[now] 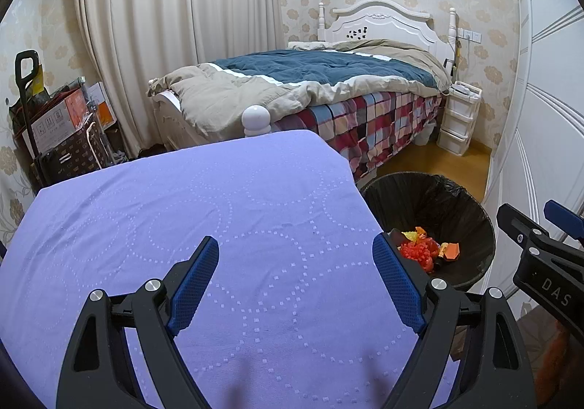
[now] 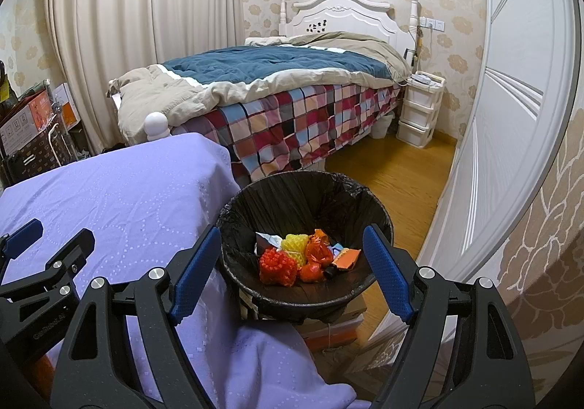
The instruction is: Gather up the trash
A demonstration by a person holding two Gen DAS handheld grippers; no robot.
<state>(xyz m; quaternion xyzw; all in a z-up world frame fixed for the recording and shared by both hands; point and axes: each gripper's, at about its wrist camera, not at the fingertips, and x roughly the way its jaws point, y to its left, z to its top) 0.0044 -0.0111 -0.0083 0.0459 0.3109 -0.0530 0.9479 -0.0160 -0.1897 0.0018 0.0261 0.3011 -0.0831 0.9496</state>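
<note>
A black-lined trash bin (image 2: 233, 211) stands beside a table covered in purple cloth (image 1: 182, 211). Inside lie a red foam net (image 2: 277, 264), a yellow foam net (image 2: 295, 243), orange wrappers (image 2: 317, 252) and other scraps. My right gripper (image 2: 292, 263) is open and empty, held over the bin's near rim. My left gripper (image 1: 295, 268) is open and empty above the bare cloth. The bin also shows in the left wrist view (image 1: 471, 204), with the red net (image 1: 419, 250) in it. Each gripper shows at the edge of the other's view.
A bed (image 2: 277, 80) with a blue and beige duvet and plaid cover stands behind. A white drawer unit (image 2: 419, 109) sits by the headboard. A white door (image 2: 511, 117) is at right. Boxes and bags (image 1: 62, 124) are stacked at left. Wood floor (image 2: 394, 168) lies beyond the bin.
</note>
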